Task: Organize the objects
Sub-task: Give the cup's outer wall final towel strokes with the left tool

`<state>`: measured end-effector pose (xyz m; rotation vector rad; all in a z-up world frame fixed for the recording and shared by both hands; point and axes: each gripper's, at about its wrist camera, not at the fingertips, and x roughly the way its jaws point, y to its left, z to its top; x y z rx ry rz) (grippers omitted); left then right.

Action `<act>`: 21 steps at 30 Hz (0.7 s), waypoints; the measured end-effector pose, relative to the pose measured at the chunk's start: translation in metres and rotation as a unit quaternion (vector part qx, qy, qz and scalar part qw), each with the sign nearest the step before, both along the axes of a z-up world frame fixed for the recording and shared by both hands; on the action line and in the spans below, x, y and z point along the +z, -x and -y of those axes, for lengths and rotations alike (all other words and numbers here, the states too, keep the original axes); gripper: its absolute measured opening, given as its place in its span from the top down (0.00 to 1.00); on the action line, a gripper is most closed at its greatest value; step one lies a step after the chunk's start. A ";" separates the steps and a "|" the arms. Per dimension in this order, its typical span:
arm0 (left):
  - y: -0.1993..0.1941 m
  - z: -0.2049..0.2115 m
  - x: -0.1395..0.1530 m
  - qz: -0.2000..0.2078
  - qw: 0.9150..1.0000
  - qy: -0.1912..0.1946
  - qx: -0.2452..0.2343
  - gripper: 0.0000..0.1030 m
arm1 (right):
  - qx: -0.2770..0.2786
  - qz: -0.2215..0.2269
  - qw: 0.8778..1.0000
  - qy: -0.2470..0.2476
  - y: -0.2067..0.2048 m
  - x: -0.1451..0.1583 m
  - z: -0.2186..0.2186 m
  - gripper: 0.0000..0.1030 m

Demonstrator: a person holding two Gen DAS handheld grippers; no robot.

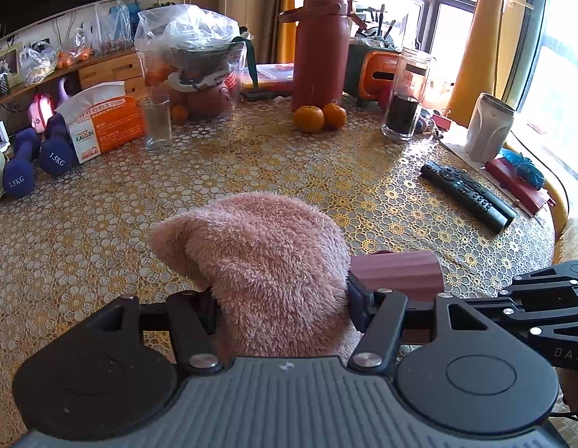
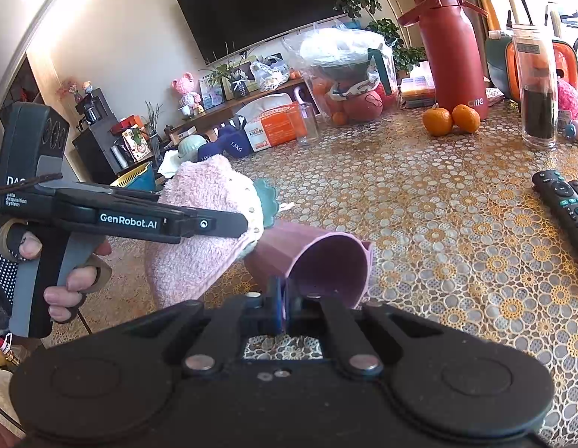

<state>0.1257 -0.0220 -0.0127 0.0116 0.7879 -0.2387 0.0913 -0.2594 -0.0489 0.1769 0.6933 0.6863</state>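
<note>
A fluffy pink cloth (image 1: 266,261) is bunched between the fingers of my left gripper (image 1: 285,300), which is shut on it just above the patterned table (image 1: 251,164). In the right wrist view a hand holds that left gripper (image 2: 229,226) and the cloth (image 2: 199,201) hangs from it, with a teal scalloped piece (image 2: 268,201) at its edge. Just right of the cloth, a mauve ribbed cup (image 2: 326,261) lies tilted on its side. My right gripper (image 2: 285,311) is shut on its near rim. In the left wrist view, the cup (image 1: 397,272) shows beside the cloth.
A black remote (image 1: 468,196) lies at the right near the table edge. Further back stand a red flask (image 1: 320,44), two oranges (image 1: 318,117), a glass jar (image 1: 404,100), a white cup (image 1: 488,127), a clear glass (image 1: 156,123), an orange box (image 1: 102,123) and blue dumbbells (image 1: 35,160).
</note>
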 end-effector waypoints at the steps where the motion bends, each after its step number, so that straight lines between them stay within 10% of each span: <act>1: -0.001 -0.002 -0.001 -0.001 1.000 0.000 0.003 0.39 | 0.000 0.000 1.000 0.000 0.000 0.000 0.000 0.99; 21: -0.008 -0.049 -0.038 -0.043 0.995 -0.048 0.070 0.35 | -0.011 -0.003 1.000 0.018 0.000 0.001 -0.005 0.93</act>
